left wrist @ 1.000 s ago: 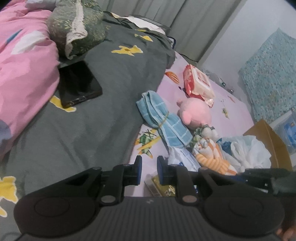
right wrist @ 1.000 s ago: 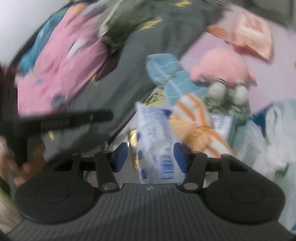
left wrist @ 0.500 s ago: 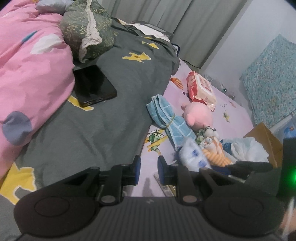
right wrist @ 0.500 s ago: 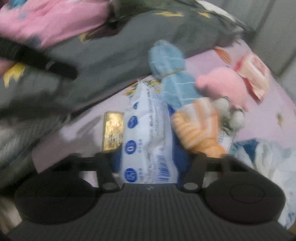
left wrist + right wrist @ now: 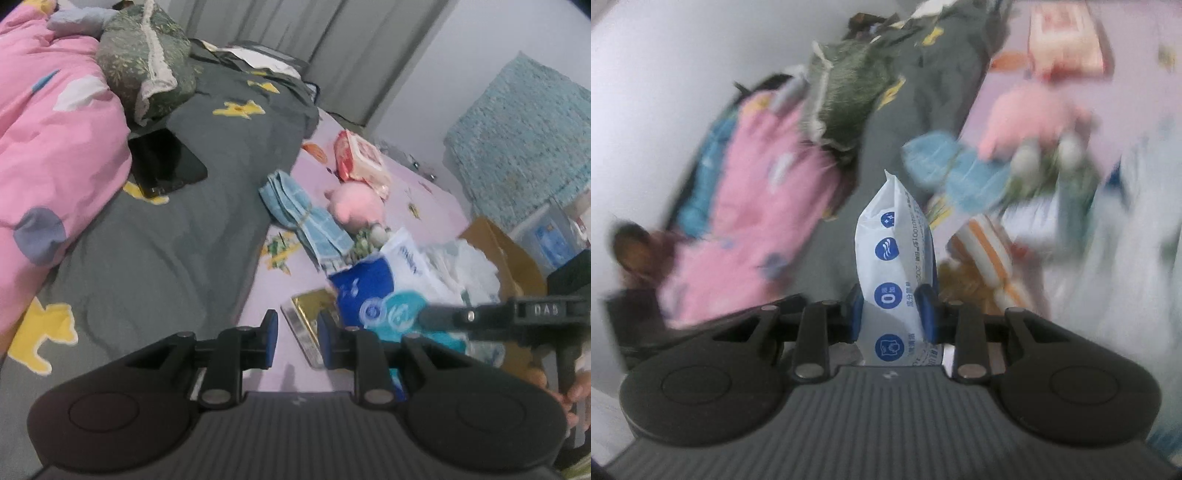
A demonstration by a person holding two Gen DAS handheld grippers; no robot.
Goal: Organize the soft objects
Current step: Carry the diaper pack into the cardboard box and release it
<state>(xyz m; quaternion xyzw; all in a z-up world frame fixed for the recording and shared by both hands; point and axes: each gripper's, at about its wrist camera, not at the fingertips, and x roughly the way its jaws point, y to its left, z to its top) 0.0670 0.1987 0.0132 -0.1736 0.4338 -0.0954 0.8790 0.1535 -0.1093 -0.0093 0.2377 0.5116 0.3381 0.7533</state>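
A white-and-blue soft plastic pack of tissues stands nose-up between the blue pads of the right hand-held gripper, whose jaws are closing on its lower half; the pads press its sides, so the pack appears gripped and lifted clear of the lilac bed sheet. The left hand-held gripper hovers clenched and empty above the sheet, a flat gold-foil packet lying just beyond its tips.

The step in hand looks like the pick-up of one item from the pile. Beyond the right hand-held gripper, blurred by motion, lie a folded light-blue checked towel, a pink plush toy and an orange-and-white striped rolled cloth. From the left hand-held gripper's view, a brown cardboard box sits off to the right behind crumpled white plastic bags.

The next move likely calls for a firm hold on the slippery wrapper while the pack is carried to wherever the soft things are gathered, possibly that box, though the destination cannot be told.
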